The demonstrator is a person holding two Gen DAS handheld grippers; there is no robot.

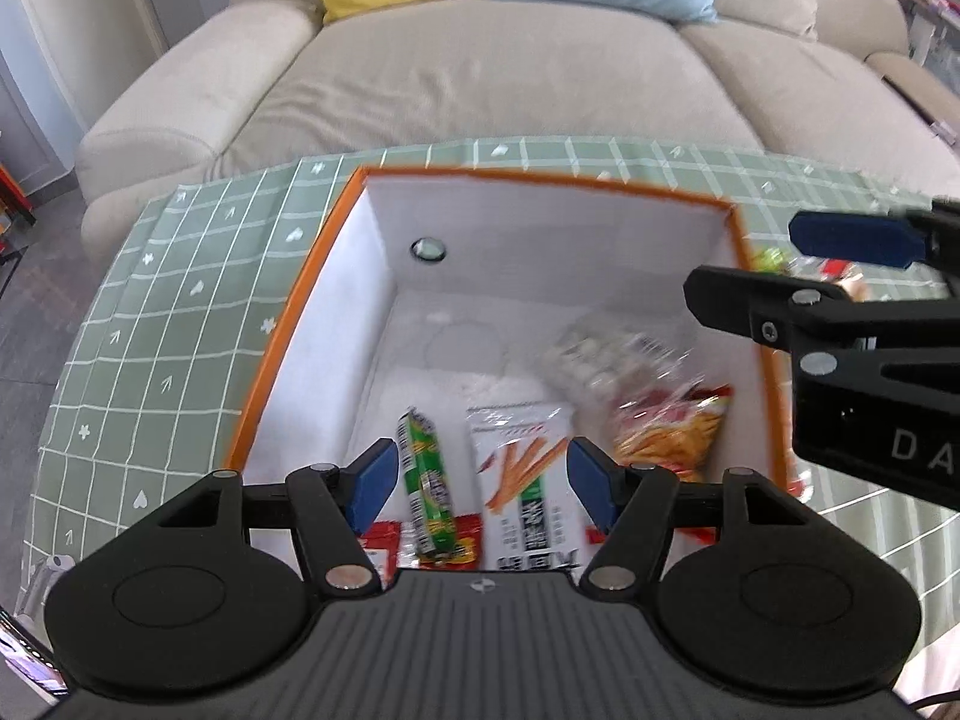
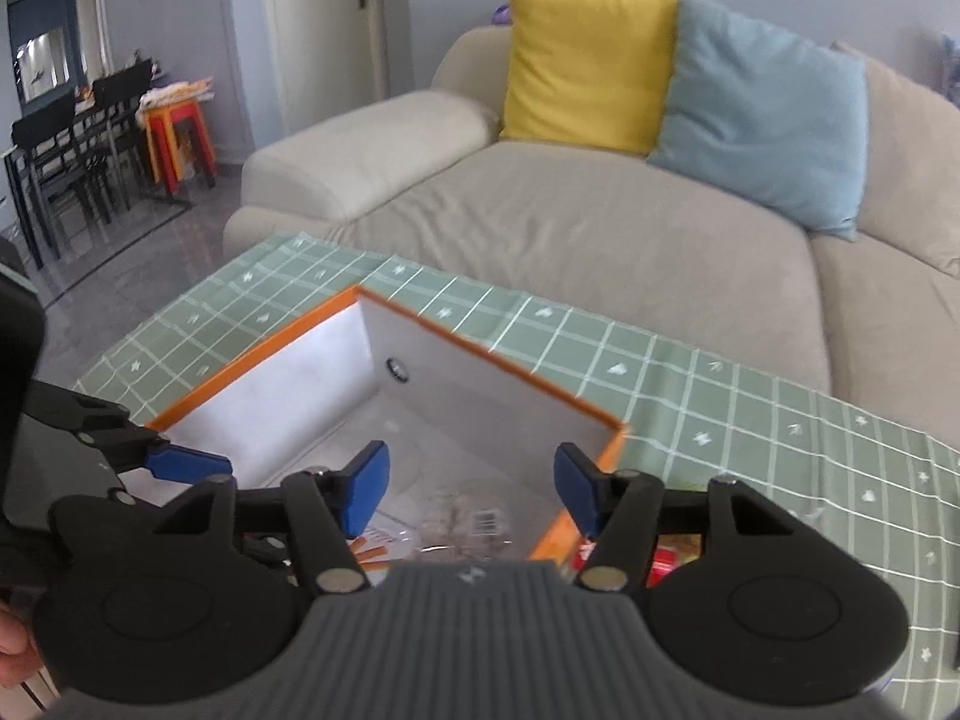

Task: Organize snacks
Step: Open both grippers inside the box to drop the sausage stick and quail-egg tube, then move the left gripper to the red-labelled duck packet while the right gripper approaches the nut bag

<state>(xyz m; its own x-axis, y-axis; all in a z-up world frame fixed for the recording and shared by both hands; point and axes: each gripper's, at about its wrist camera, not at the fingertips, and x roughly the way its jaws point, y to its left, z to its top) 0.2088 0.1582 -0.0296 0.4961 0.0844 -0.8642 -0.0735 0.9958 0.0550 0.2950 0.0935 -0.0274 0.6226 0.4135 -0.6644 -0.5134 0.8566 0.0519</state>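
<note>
An orange-rimmed white box [image 1: 300, 294] stands on the green checked tablecloth [image 1: 150, 330]. Inside lie a green snack stick [image 1: 427, 480], a white packet with orange sticks [image 1: 528, 480], an orange chips bag [image 1: 672, 426] and a blurred clear packet [image 1: 606, 354]. My left gripper [image 1: 480, 480] is open and empty above the box's near end. My right gripper [image 2: 471, 489] is open and empty over the box's right side; it shows in the left wrist view [image 1: 780, 276] at the right. The box [image 2: 252, 360] and the clear packet [image 2: 474, 522] show below it.
A beige sofa [image 1: 480, 78] with a yellow cushion [image 2: 588, 66] and a blue cushion [image 2: 762, 102] stands behind the table. More snack packets [image 2: 672, 558] lie on the cloth right of the box. Dining chairs [image 2: 72, 138] stand far left.
</note>
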